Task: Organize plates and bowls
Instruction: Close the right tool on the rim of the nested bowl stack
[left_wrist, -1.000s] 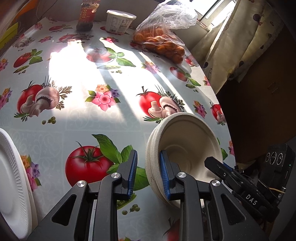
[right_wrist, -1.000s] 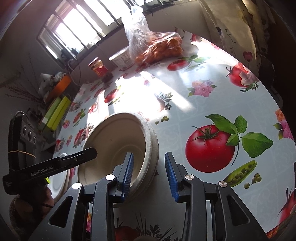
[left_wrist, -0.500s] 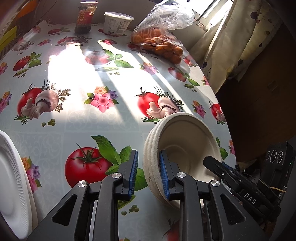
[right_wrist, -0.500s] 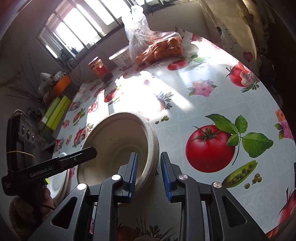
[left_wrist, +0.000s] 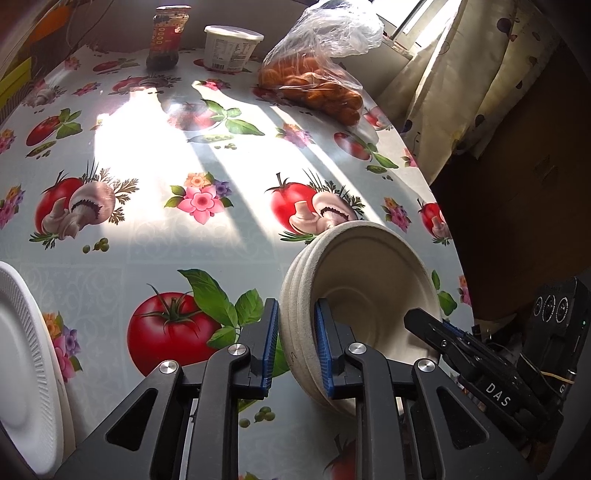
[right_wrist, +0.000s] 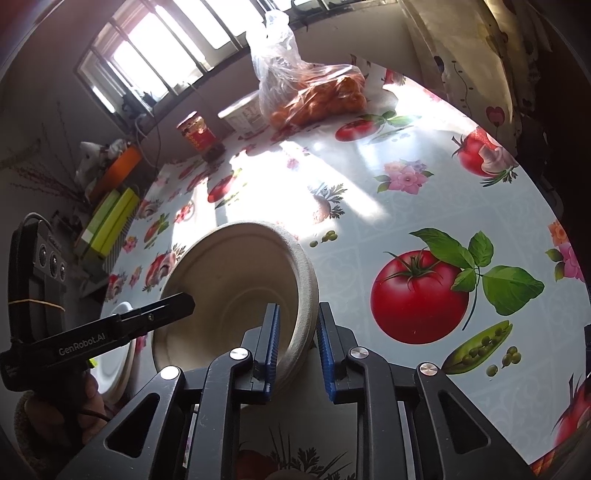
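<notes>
A stack of beige paper bowls (left_wrist: 369, 273) (right_wrist: 229, 273) stands tilted over the tomato-print tablecloth, held by opposite sides of its rim. My left gripper (left_wrist: 295, 306) has the rim's left side between its blue pads, its jaws closing and pressing on it. On the other side, my right gripper (right_wrist: 297, 306) pinches the rim the same way, its jaws also closing. Each gripper shows in the other's view, the right one (left_wrist: 424, 321) and the left one (right_wrist: 181, 302). A white foam plate (left_wrist: 22, 350) (right_wrist: 114, 365) lies at the table's left.
At the far edge stand a dark jar (left_wrist: 168, 37), a white tub (left_wrist: 231, 48) and a plastic bag of orange fruit (left_wrist: 314, 81). A curtain (left_wrist: 461, 92) hangs past the table's right edge. A hand (right_wrist: 55, 417) holds the left gripper.
Both grippers' jaws have narrowed onto the bowl stack's rim. The stack has tipped up a little more on its edge. Neither hand has shifted.
</notes>
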